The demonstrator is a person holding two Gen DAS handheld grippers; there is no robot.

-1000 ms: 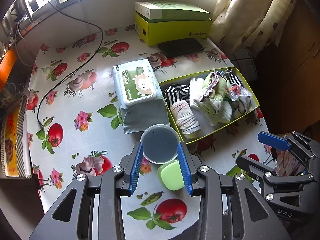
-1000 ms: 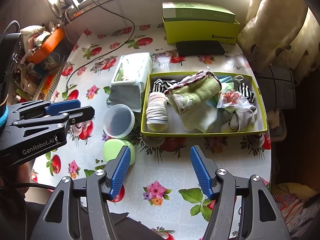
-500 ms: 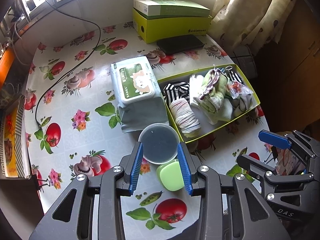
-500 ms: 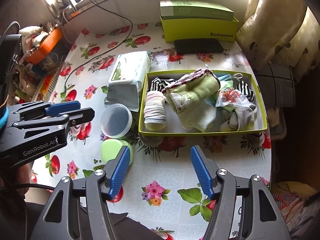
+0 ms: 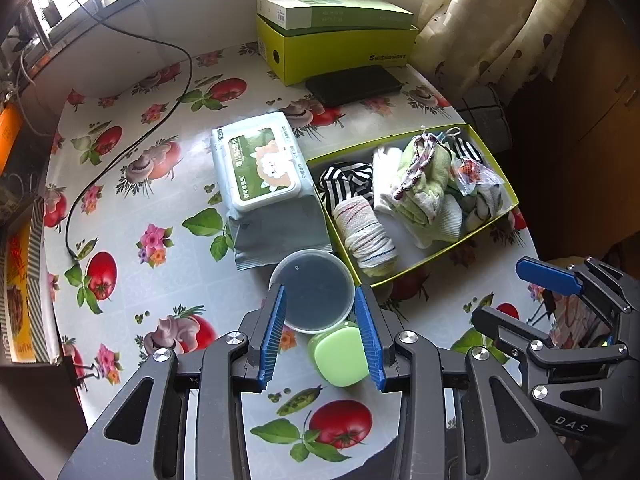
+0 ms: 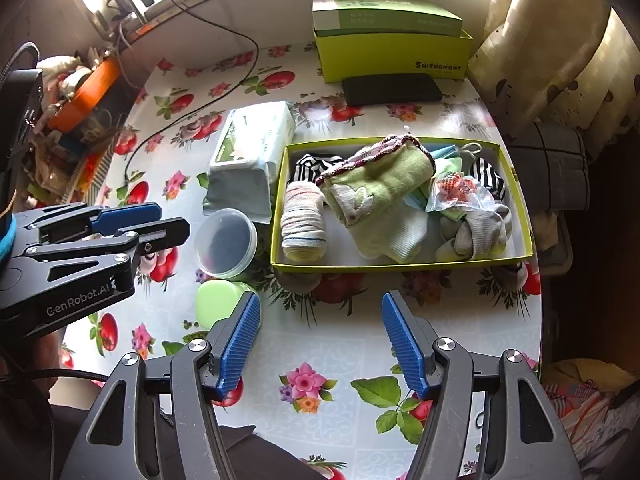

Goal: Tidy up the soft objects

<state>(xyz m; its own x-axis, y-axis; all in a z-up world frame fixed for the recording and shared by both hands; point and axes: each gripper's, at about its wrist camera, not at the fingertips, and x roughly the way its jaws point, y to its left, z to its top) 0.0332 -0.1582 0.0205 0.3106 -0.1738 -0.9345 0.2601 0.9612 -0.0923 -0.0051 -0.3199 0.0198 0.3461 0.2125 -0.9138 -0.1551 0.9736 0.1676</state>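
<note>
Sunlit from a window at the far side, our table (image 6: 340, 344) wears an oilcloth printed with tomatoes, mushrooms and flowers; on it sits a shallow yellow-green box lid (image 6: 400, 267) holding the soft things: a rolled white sock (image 6: 302, 224), a folded green towel with a dark trim (image 6: 376, 184), striped black-and-white cloth (image 6: 306, 166), grey socks (image 6: 476, 232) and a small clear bag (image 6: 460, 192). Just left of the lid lie a wet-wipes pack (image 5: 262, 168) and a round clear tub (image 5: 312, 288), with a small green case (image 5: 340, 356) touching the tub's near edge; a yellow-green shoebox (image 6: 394, 56) and a black case (image 6: 392, 89) stand at the far side. We hold our left gripper (image 5: 320, 332) above the tub and green case, fingers parted, grasping nothing; our right gripper (image 6: 320, 344) hangs over bare oilcloth near the lid, spread wide and empty.
</note>
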